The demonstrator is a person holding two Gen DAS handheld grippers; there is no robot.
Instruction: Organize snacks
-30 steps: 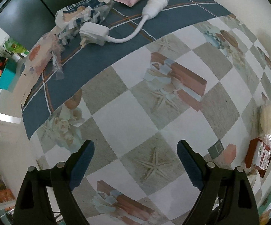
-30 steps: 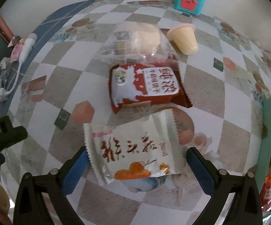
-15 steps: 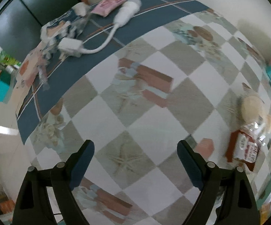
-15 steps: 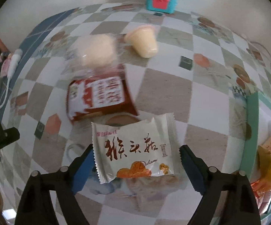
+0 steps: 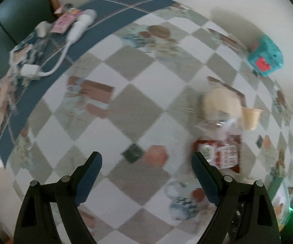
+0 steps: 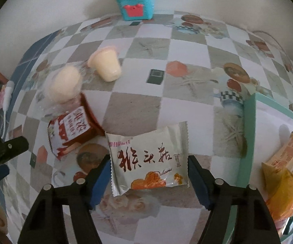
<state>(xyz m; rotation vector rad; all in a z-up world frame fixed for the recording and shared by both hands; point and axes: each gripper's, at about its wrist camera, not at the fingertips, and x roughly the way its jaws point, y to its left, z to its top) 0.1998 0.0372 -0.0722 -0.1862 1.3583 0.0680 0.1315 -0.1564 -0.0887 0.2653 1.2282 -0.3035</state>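
My right gripper (image 6: 148, 166) is shut on a white snack packet with red lettering (image 6: 148, 158) and holds it above the table. A red and white packet (image 6: 73, 130), a clear-wrapped round bun (image 6: 63, 87) and a pale jelly cup (image 6: 105, 65) lie to its left. A teal-rimmed tray (image 6: 250, 126) with orange snack packets (image 6: 284, 162) stands on the right. My left gripper (image 5: 146, 162) is open and empty above the tablecloth; the red packet (image 5: 221, 154), the bun (image 5: 221, 103) and the cup (image 5: 250, 118) lie to its right.
A teal box with a red label (image 6: 136, 2) stands by the back wall and also shows in the left wrist view (image 5: 266, 61). A white charger with cable (image 5: 65, 46) and a pink packet (image 5: 65, 20) lie at the far left on the blue border.
My right gripper has closed onto the white packet and carried it right, toward the tray. My left gripper has swung right, bringing the snacks and the teal box into its view.
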